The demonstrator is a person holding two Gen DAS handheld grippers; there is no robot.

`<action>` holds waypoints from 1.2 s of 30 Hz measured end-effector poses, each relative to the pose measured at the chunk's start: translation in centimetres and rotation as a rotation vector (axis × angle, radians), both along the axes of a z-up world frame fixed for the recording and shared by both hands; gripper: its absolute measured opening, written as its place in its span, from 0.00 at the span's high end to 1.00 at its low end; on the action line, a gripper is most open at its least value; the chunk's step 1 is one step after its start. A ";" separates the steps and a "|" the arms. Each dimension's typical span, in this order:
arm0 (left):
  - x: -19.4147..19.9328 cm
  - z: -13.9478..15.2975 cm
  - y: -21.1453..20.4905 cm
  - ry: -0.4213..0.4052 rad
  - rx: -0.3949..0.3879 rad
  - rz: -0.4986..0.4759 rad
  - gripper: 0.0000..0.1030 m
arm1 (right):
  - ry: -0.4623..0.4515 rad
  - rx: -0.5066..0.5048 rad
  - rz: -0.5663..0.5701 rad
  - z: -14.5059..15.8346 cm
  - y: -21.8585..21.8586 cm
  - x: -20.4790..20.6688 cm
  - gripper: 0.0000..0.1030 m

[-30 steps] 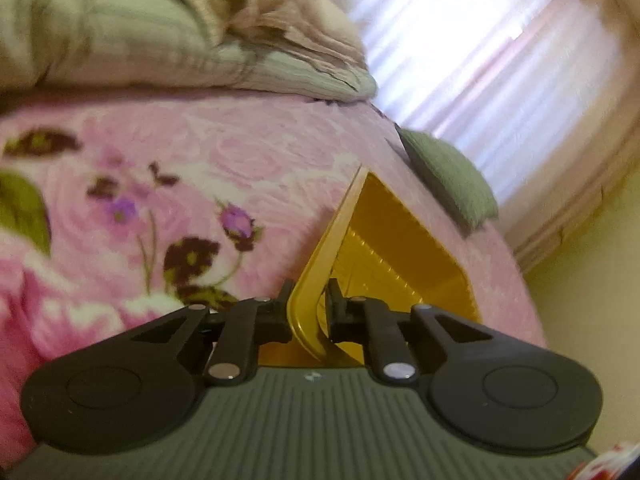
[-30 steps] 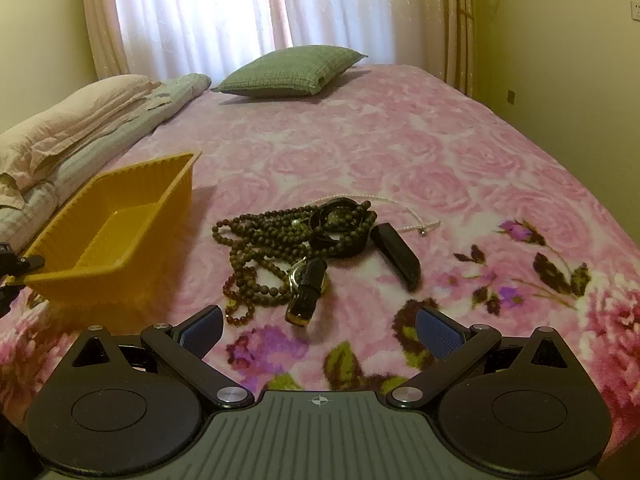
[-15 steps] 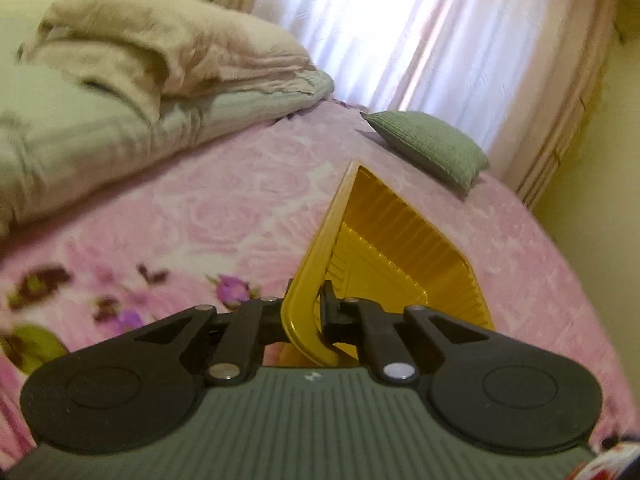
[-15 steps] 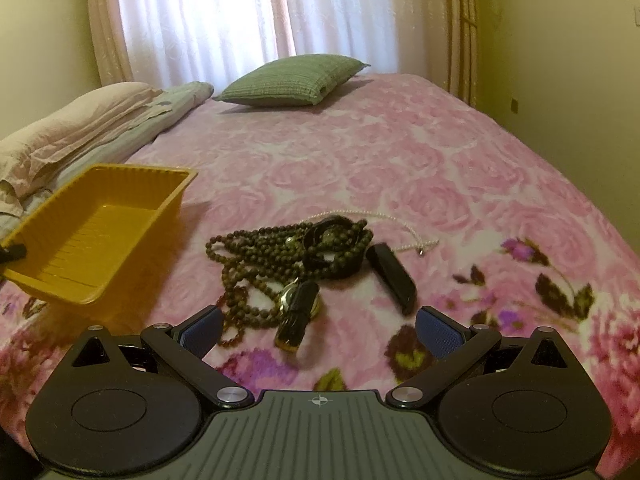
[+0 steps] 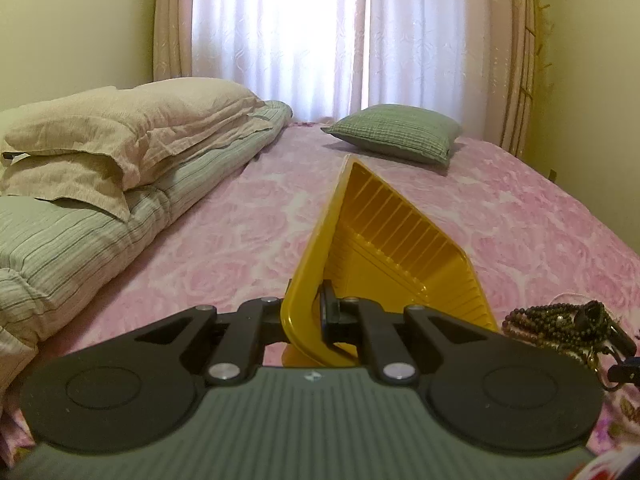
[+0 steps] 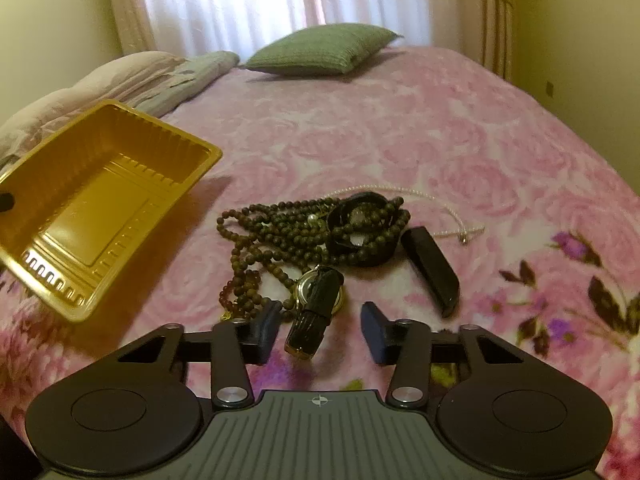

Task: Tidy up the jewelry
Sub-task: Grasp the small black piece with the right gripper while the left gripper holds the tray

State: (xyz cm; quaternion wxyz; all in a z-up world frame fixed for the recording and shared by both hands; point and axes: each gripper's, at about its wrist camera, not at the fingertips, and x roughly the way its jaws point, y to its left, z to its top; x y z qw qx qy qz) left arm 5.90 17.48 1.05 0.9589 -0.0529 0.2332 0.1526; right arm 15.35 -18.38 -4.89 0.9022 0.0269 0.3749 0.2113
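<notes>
Jewelry (image 6: 320, 232) lies beside the tray (image 6: 120, 184), its rim clamped by left claw (image 5: 316, 316); right claw (image 6: 320, 328), closing, straddles the watch (image 6: 316, 308).

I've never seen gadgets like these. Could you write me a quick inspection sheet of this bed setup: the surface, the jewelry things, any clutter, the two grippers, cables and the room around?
Surface: pink flowered blanket covering the bed.
Job's things: yellow tray, empty, lifted and tilted; dark bead necklaces piled with a black watch; white pearl string; black case.
Clutter: nothing seen.
Grippers: left gripper shut on the tray's rim; right gripper has just been closing, its jaws either side of the watch strap, not yet pressing.
Cables: nothing seen.
Surroundings: green pillow, folded bedding, white curtains.
</notes>
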 end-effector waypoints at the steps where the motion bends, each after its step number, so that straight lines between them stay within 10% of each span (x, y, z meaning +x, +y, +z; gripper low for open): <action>1: 0.0 0.1 -0.1 0.001 0.000 0.003 0.93 | 0.010 0.002 -0.004 -0.1 0.1 0.1 0.63; 6: 0.0 0.1 -0.1 0.012 -0.013 0.015 0.93 | 0.019 -0.017 -0.028 0.1 0.3 0.0 0.84; 25: 0.3 0.4 0.0 0.045 -0.018 0.026 0.92 | -0.137 0.058 0.196 6.9 7.7 -0.1 0.85; 36: 0.2 0.2 0.1 0.046 -0.038 0.034 0.92 | -0.066 0.101 0.342 5.8 15.5 1.3 0.85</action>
